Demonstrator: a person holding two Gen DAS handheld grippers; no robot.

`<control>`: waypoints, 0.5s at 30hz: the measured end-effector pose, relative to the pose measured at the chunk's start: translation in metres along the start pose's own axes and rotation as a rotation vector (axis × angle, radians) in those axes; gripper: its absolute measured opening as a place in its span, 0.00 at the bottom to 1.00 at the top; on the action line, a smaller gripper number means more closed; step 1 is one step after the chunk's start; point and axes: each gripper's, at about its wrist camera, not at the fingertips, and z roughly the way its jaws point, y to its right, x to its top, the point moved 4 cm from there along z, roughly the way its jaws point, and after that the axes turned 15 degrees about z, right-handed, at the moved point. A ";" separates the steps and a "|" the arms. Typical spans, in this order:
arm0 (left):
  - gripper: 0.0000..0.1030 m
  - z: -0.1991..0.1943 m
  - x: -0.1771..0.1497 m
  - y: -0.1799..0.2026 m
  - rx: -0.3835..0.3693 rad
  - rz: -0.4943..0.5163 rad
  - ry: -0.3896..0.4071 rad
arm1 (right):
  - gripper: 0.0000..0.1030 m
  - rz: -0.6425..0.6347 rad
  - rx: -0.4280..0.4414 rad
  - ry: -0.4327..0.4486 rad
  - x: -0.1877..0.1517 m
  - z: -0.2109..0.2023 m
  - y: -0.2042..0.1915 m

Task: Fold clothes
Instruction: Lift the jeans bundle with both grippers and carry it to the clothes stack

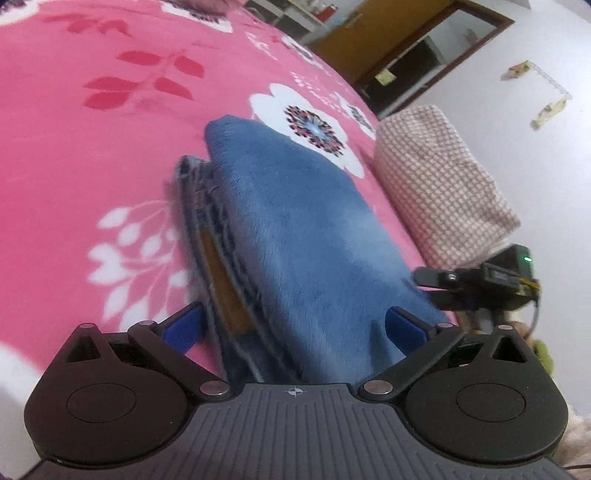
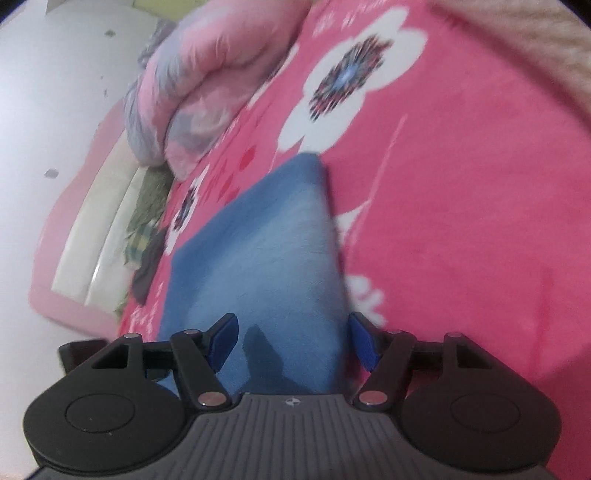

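Where the left wrist view begins at its left edge, a pink bedspread (image 1: 74, 147) printed with red leaves and white flowers fills most of the frame. In the lower centre, the left gripper (image 1: 293, 330) has its blue-padded fingers (image 1: 184, 326) spread wide, and the folded blue jeans (image 1: 295, 229) lie between them, running up toward the middle of the frame; stacked denim edges and a tan patch show along the jeans' left side. Right of the jeans, at the centre right, sits a folded checked cloth (image 1: 439, 184), and just below it the other gripper's black body with a green light shows at the right edge. A brown door (image 1: 380, 33) stands in the upper right. In the right wrist view, a white wall fills the upper left, and a bunched pink and grey quilt (image 2: 192, 85) lies beside it at the top. The right gripper (image 2: 293, 341) in the lower centre has its fingers (image 2: 225, 341) set wide apart around the near end of the jeans (image 2: 258, 251), not pinching the cloth. The pink bedspread (image 2: 461, 184) fills the right side.
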 end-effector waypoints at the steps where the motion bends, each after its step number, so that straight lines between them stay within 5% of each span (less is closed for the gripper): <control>1: 1.00 0.002 0.002 0.000 -0.009 -0.003 0.001 | 0.67 -0.006 0.010 -0.023 0.003 0.007 -0.004; 8: 1.00 0.018 0.015 0.000 -0.043 -0.014 0.021 | 0.66 -0.044 0.083 -0.105 0.019 0.044 -0.020; 15: 0.98 0.007 0.022 0.010 -0.098 -0.051 0.066 | 0.37 -0.037 0.131 -0.046 0.014 0.032 -0.024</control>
